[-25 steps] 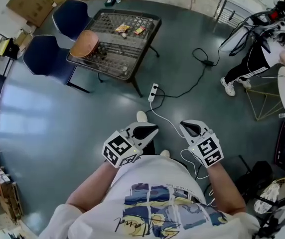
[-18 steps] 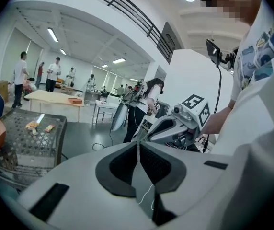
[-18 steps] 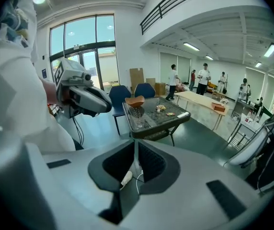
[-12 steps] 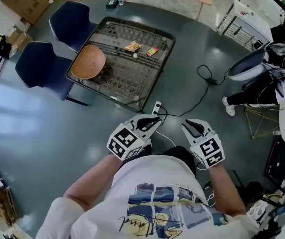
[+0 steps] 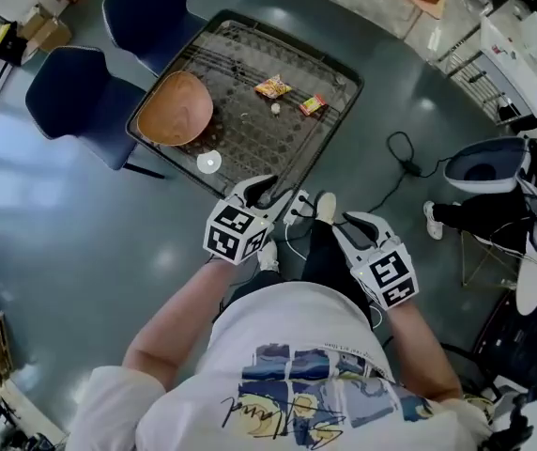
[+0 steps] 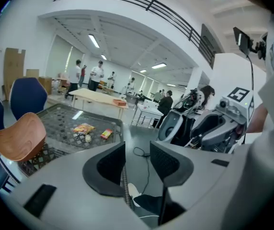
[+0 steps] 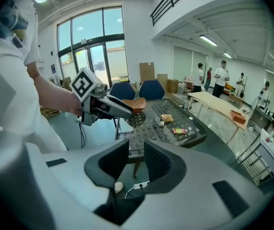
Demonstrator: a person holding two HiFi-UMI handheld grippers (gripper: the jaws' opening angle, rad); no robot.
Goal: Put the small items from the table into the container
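From the head view, the left gripper (image 5: 261,189) and right gripper (image 5: 357,224) were low in the centre of the frame, at the near edge of the black lattice bench (image 5: 250,134). On the bench, a brown container (image 5: 175,109) sat at the left edge. A yellow snack packet (image 5: 271,87), a red packet (image 5: 312,104) and a small pale item (image 5: 275,108) lay together toward the upper right, well apart from the container.

The left gripper view showed what the head view could not: its jaws were opening, with only floor, a cable (image 6: 144,162) and a shoe in the gap. In the right gripper view, the jaws stood slightly spread and pinched nothing. That view also caught the other gripper at left, tall windows (image 7: 91,37) and two blue chairs (image 7: 137,89).
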